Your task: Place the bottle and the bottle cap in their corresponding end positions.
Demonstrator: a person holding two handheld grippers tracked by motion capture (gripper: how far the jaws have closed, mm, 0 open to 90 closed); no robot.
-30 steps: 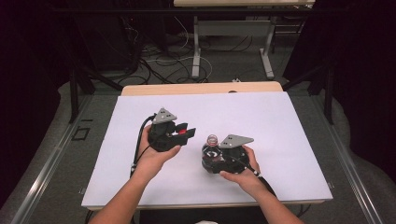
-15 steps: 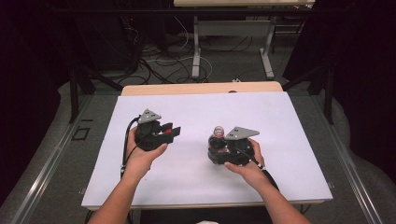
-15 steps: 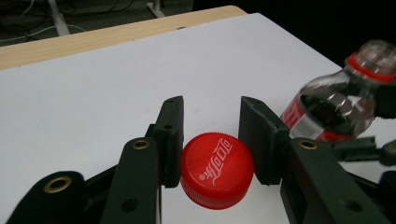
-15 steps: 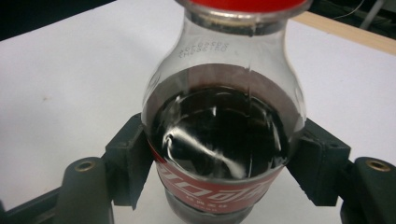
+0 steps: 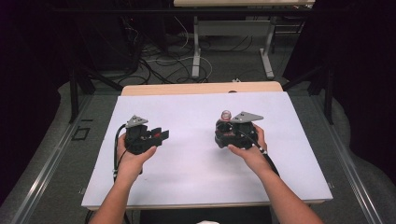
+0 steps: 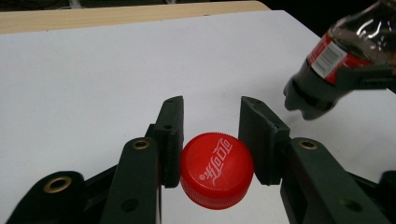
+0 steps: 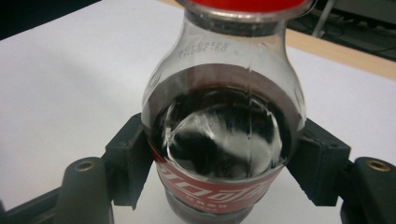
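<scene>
Your left gripper [image 6: 217, 140] has matt black plastic jaws with brass-looking rivets, and its red cap [image 6: 217, 170] is smooth, slightly glossy plastic. The bottle [image 7: 223, 126] in your right gripper [image 7: 224, 158] is clear, glossy plastic with a shiny red label. The table [image 5: 196, 177] top looks matt white, its far edge pale wood.

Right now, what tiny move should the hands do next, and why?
Probably set the red cap down on the white table. The left gripper pinches the cap well apart from the cola bottle, which the right gripper clamps with its neck bare, so it looks unscrewed.
</scene>
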